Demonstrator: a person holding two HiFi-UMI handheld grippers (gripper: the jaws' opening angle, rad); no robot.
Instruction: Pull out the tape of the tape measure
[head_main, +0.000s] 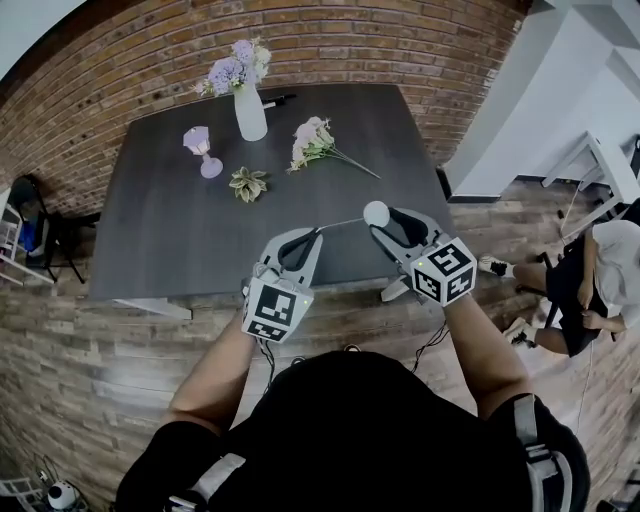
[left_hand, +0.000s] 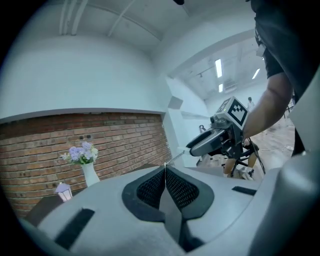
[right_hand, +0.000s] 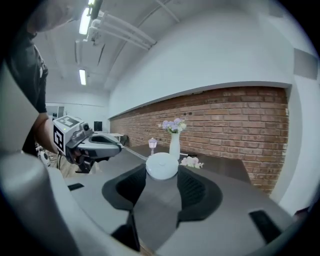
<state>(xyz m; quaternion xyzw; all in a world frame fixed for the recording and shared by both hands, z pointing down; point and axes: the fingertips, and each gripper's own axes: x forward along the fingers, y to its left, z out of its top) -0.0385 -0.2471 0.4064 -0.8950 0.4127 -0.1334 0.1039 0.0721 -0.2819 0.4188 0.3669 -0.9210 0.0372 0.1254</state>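
My right gripper (head_main: 379, 222) is shut on a round white tape measure (head_main: 376, 213) over the table's near edge. In the right gripper view the case (right_hand: 161, 165) sits between the two dark pads. A thin strip of tape (head_main: 343, 223) runs from the case leftward to my left gripper (head_main: 317, 233). In the left gripper view those jaws (left_hand: 164, 171) are shut, with the tape's end (left_hand: 164, 165) pinched at their tips. From there the tape (left_hand: 176, 158) stretches on to the right gripper (left_hand: 212, 140). In the right gripper view the left gripper (right_hand: 95, 142) appears off to the left.
On the dark table (head_main: 160, 230) stand a white vase of purple flowers (head_main: 249, 110) and a small lilac lamp (head_main: 203, 150). A little green plant (head_main: 247, 183) and a loose flower sprig (head_main: 315, 142) lie there too. A brick wall (head_main: 330, 40) is behind. A seated person (head_main: 590, 280) is at the right.
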